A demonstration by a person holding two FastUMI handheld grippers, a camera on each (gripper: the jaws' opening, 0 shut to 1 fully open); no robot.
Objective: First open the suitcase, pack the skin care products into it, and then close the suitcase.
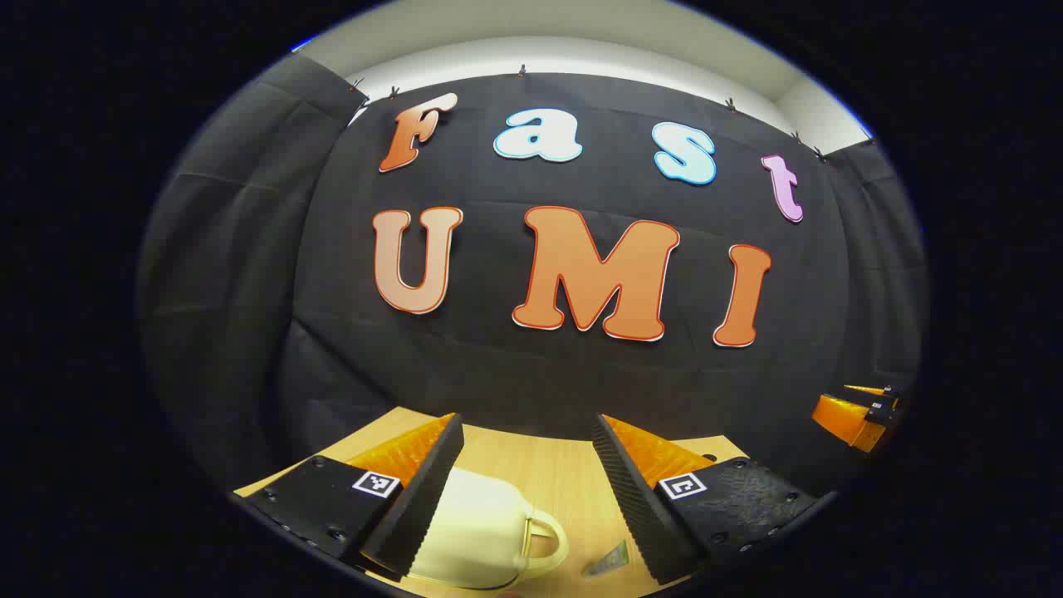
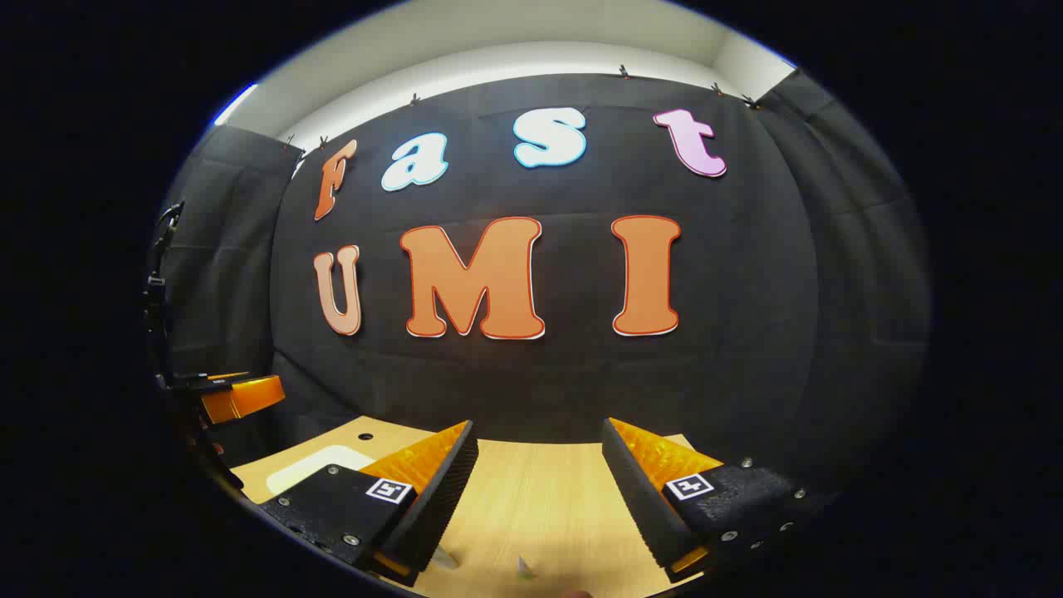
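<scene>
A small cream suitcase (image 1: 477, 531) with a gold-trimmed handle (image 1: 544, 540) lies shut on the wooden table (image 1: 548, 473), low in the left gripper view. My left gripper (image 1: 527, 444) hovers above it, open, with nothing between its fingers. To the suitcase's right lies a small greenish packet (image 1: 608, 561), partly cut off. In the right gripper view my right gripper (image 2: 538, 448) is open over bare wood, and a corner of the suitcase (image 2: 315, 467) shows at the lower left. Two small pale tips of skin care items (image 2: 525, 567) peek up at the bottom edge.
The black cloth wall stands close behind the table's far edge (image 2: 531, 440). The right gripper (image 1: 855, 415) shows at the far right of the left gripper view. The left gripper (image 2: 237, 397) shows at the left of the right gripper view.
</scene>
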